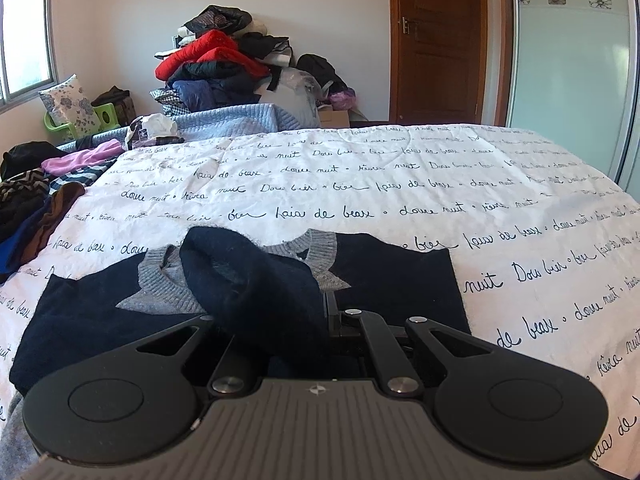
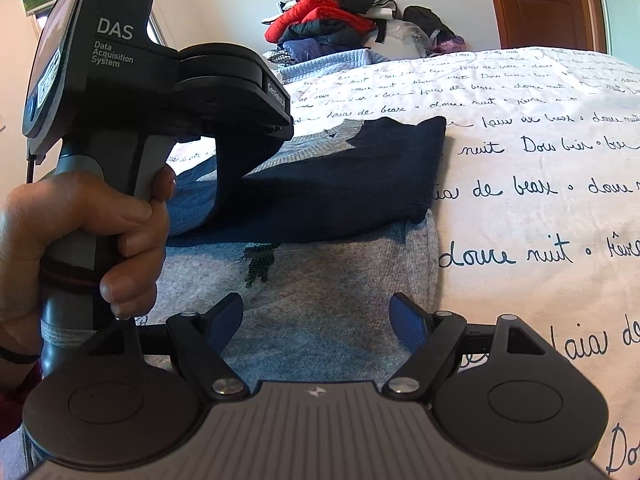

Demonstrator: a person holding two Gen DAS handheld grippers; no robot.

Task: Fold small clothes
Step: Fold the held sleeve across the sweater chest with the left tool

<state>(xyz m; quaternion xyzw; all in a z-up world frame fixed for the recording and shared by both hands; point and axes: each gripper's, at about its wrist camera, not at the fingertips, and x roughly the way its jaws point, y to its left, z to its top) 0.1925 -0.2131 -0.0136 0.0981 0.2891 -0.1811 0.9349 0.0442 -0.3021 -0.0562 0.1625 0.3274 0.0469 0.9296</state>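
**Sleeve pinched over the sweater**

The navy and grey sweater [image 1: 380, 280] lies flat on the white bedspread [image 1: 400, 184] with writing. The left gripper [image 1: 326, 320] pinches its dark sleeve [image 1: 248, 276], lifted over the collar. The right gripper [image 2: 316, 320] hangs above the grey part, fingers spread wide.

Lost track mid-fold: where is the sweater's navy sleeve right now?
In the left wrist view the navy sleeve is pinched in the left gripper, lifted over the sweater's grey collar at the near edge of the bedspread.

Sweater [image 1: 384, 280] on the bedspread [image 1: 360, 184]

A sleeve [image 1: 256, 280] lies over its middle; loose clothes [image 1: 36, 200] sit left, a clothes pile [image 1: 224, 64] behind.
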